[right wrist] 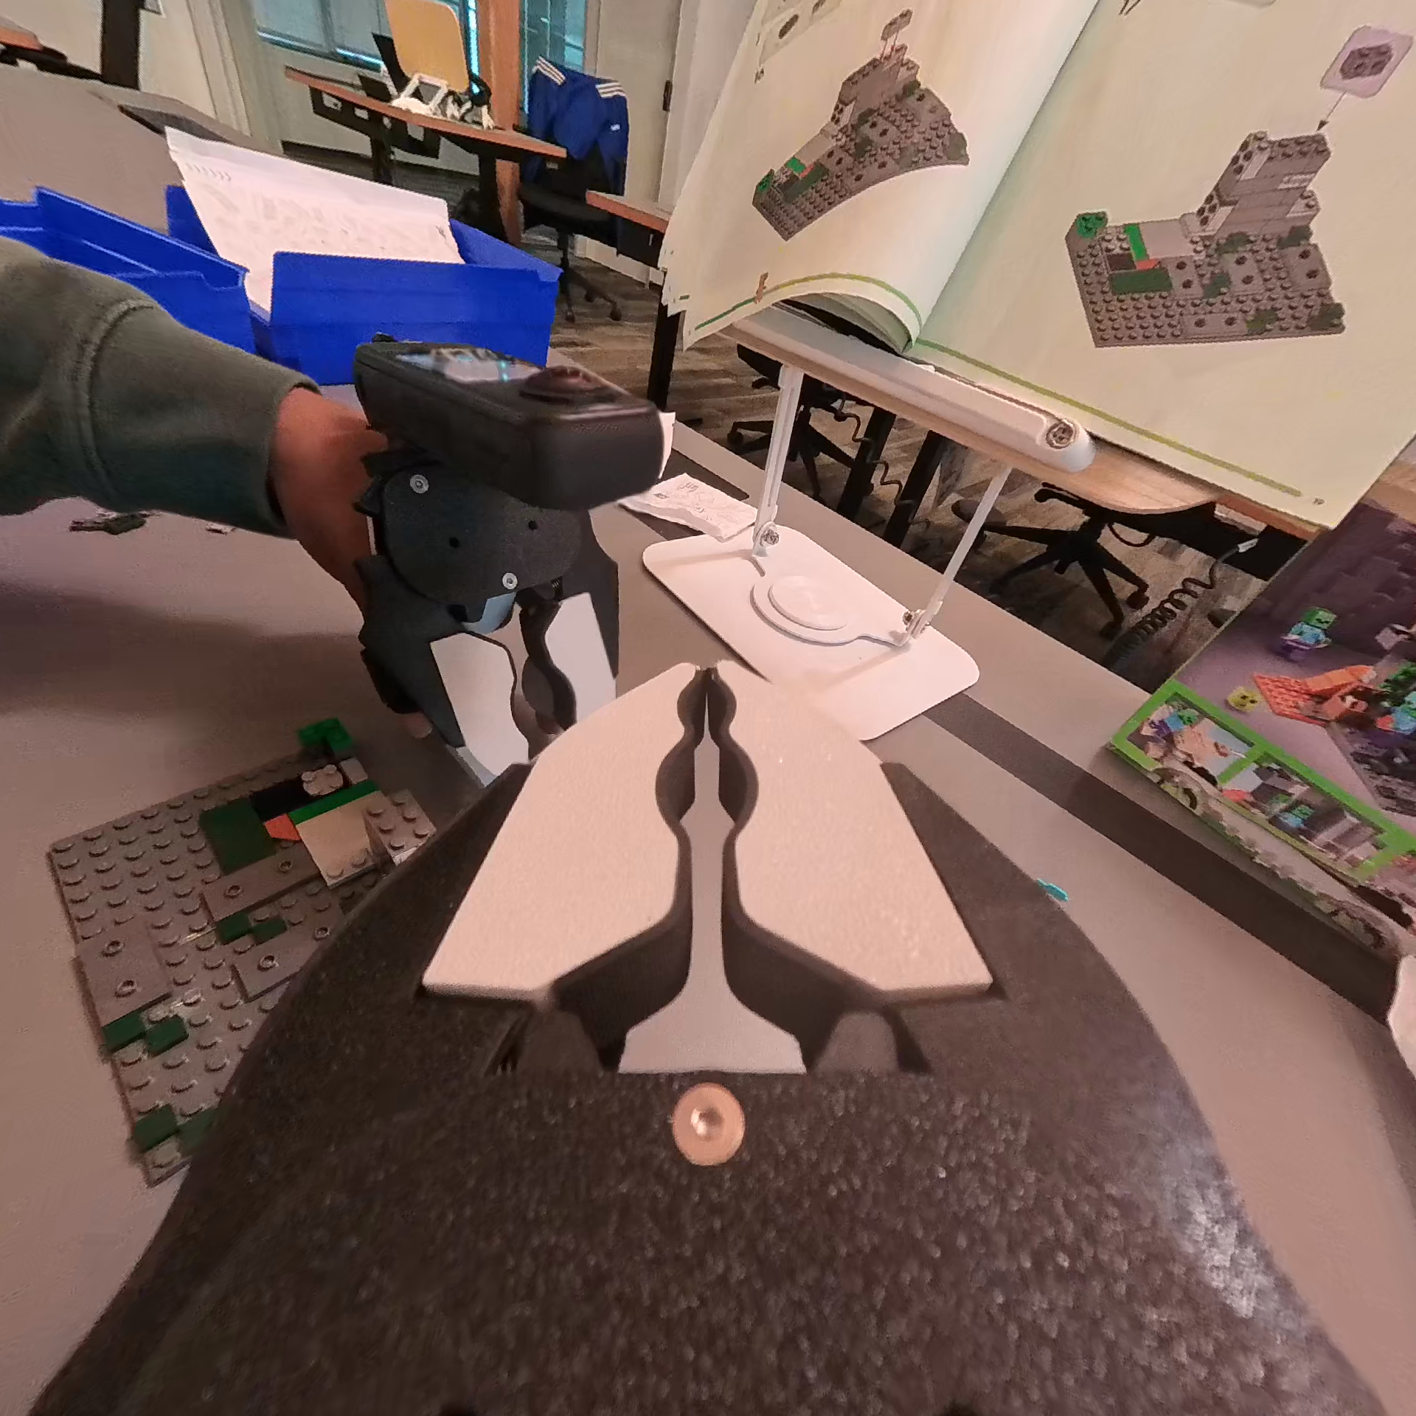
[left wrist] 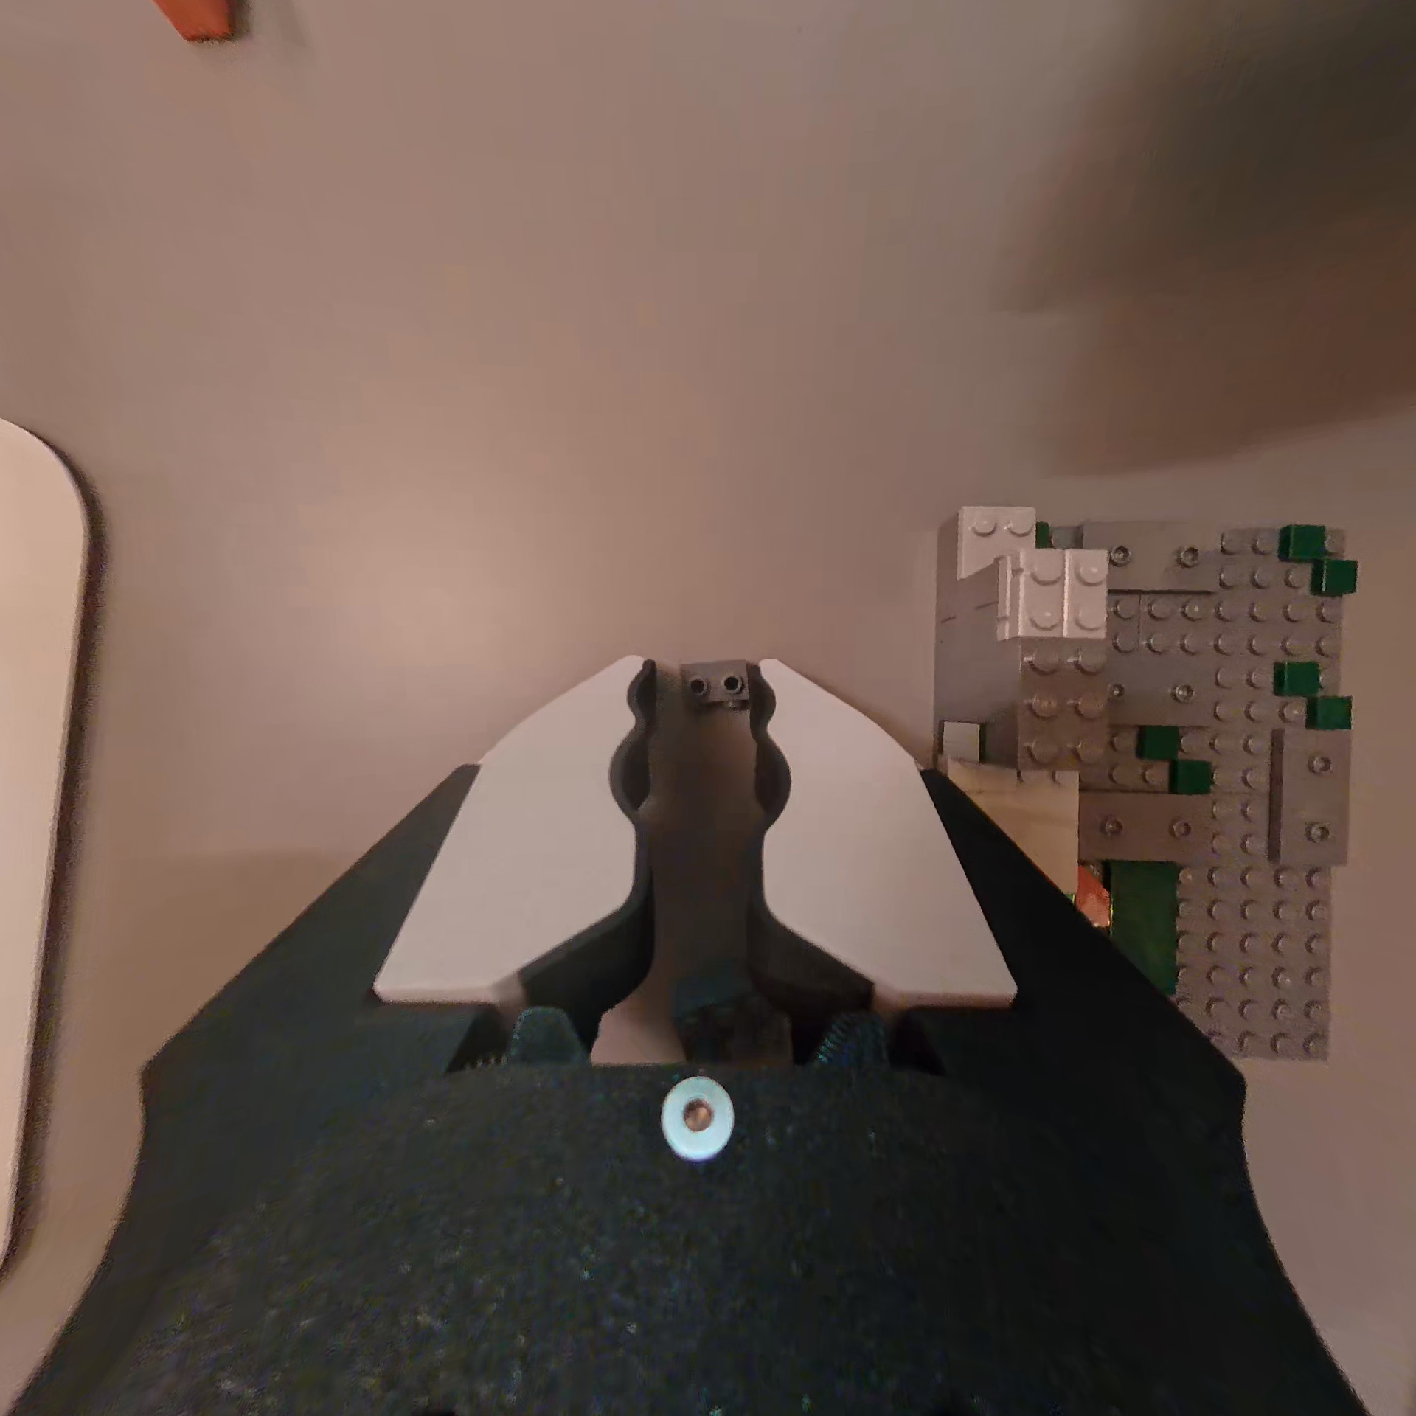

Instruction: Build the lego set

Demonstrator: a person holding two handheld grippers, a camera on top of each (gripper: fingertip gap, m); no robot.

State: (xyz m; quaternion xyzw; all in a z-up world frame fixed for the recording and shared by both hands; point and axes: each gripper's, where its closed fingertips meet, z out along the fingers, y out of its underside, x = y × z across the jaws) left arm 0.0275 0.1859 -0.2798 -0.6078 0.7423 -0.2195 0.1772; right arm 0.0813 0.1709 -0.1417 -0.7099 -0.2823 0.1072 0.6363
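Note:
In the left wrist view my left gripper (left wrist: 705, 682) points down at the grey table, its jaws a small way apart. A small dark grey two-stud brick (left wrist: 714, 684) sits between the fingertips, against the right finger with a gap on its left. The grey baseplate build (left wrist: 1257, 919), with light grey blocks and green pieces, lies just to the right. In the right wrist view my right gripper (right wrist: 705, 674) is shut and empty above the table. The left gripper (right wrist: 536, 689), held by a hand, stands beyond it beside the build (right wrist: 153, 904).
An open instruction booklet (right wrist: 1073, 191) rests on a white stand (right wrist: 812, 613) at the back right. The set's box (right wrist: 1302, 766) lies at the right. Blue bins (right wrist: 383, 306) stand at the back left. A white rounded plate (left wrist: 38, 766) is at the left edge.

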